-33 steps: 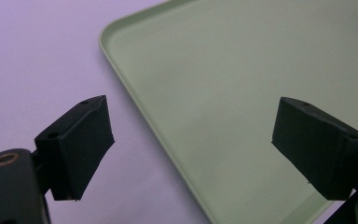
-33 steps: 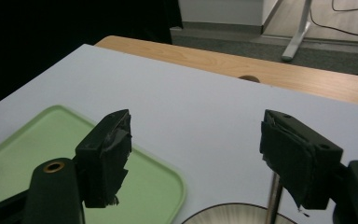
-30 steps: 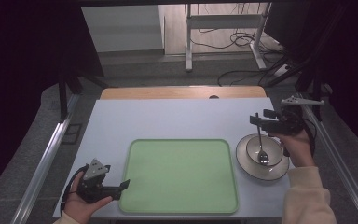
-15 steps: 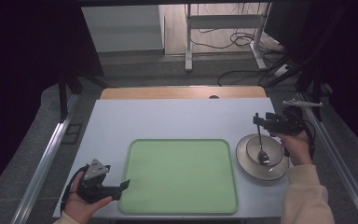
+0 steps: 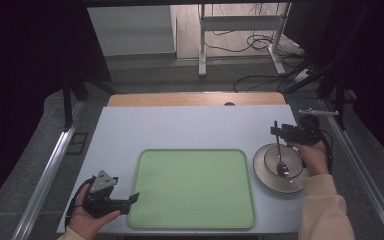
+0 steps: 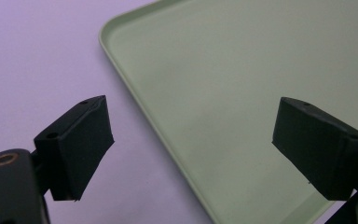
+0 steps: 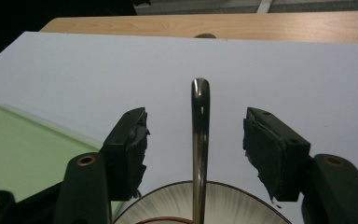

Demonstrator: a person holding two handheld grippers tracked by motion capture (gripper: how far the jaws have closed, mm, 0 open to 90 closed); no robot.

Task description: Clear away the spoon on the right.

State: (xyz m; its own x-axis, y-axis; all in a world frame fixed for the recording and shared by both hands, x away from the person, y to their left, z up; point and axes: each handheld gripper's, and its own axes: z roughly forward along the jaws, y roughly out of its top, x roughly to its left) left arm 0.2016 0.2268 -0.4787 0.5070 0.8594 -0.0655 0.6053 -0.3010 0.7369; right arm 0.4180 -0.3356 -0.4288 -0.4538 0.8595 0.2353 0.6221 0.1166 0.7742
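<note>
A metal spoon stands in a dark-rimmed bowl at the table's right, its handle leaning up toward the far side. My right gripper straddles the handle's upper end. In the right gripper view the spoon handle rises between the two black pads with a gap on each side. The jaws have just been closing around it, and the right gripper is still open. My left gripper rests open at the green tray's front left corner. Its jaws span the tray's rim in the left gripper view, where the left gripper holds nothing.
The white tabletop extends behind the tray, with a wooden strip along its far edge. Metal rails run down both sides of the table. A desk frame and cables lie on the floor beyond.
The right gripper has come down and slightly toward the bowl, and its jaws have narrowed around the spoon handle. The left gripper has kept still.
</note>
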